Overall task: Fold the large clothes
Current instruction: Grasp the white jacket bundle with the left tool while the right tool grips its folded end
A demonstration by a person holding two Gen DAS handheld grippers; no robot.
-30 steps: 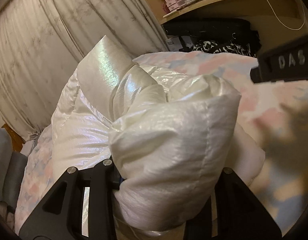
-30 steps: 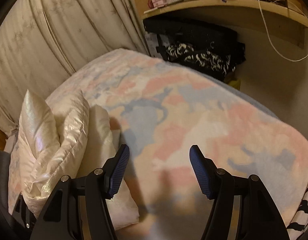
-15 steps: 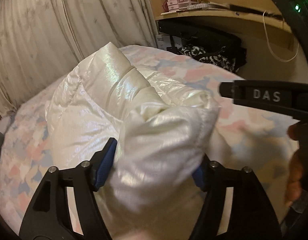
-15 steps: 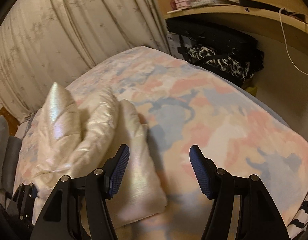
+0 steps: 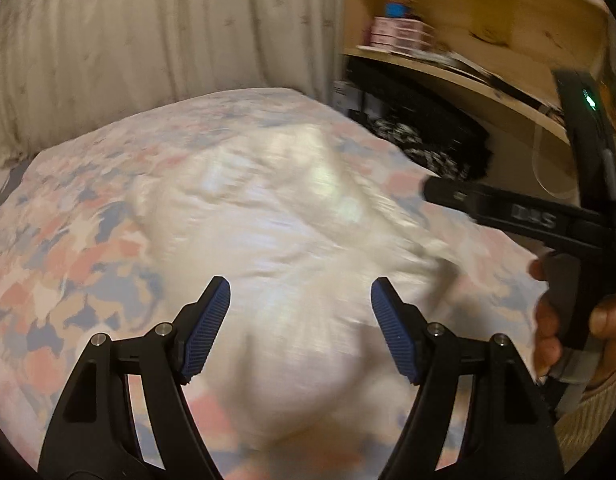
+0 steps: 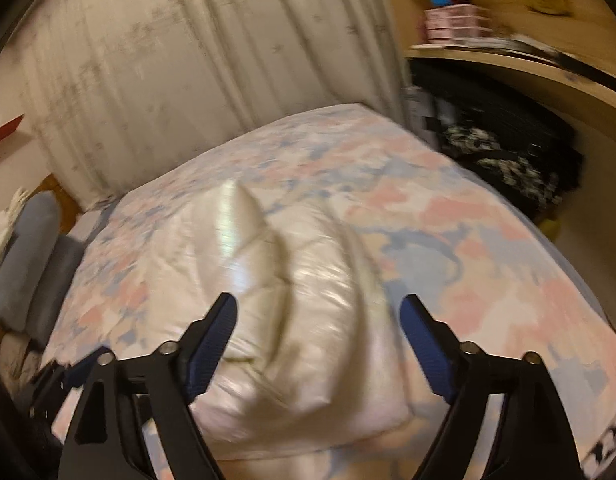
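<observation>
Left wrist view first: the left gripper [image 5: 296, 320] has its jaws spread wide with nothing between the blue pads; the pads sit above the fabric, and I cannot tell whether they touch it. The white puffy jacket [image 5: 284, 224] fills the centre of that frame, lying bundled on the patterned bedspread [image 5: 68, 248]. It reaches from just ahead of the jaws up toward the frame's upper middle, and its near end bulges down between the two black gripper arms at the bottom. The picture is smeared, so seams and edges are hard to read. At the right edge the right gripper [image 5: 448, 194] comes in from the side, held by the person's right hand [image 5: 564, 320], its tip over the jacket's right flank.

In the right wrist view, the right gripper [image 6: 318, 334] also has its jaws spread, holding nothing. Here the jacket [image 6: 304, 300] lies in the lower centre and left, straight ahead of and partly between the pads, a glossy peak [image 6: 238, 216] standing up left of centre. Its long axis seems to run from the bottom of the frame up and leftward, toward the curtain [image 6: 188, 60].

Judged from this, both grippers are about equally close. The left faces the bundle's near end squarely, while the right meets its side, so the next grasp likely depends on which edge is to be folded over.
</observation>
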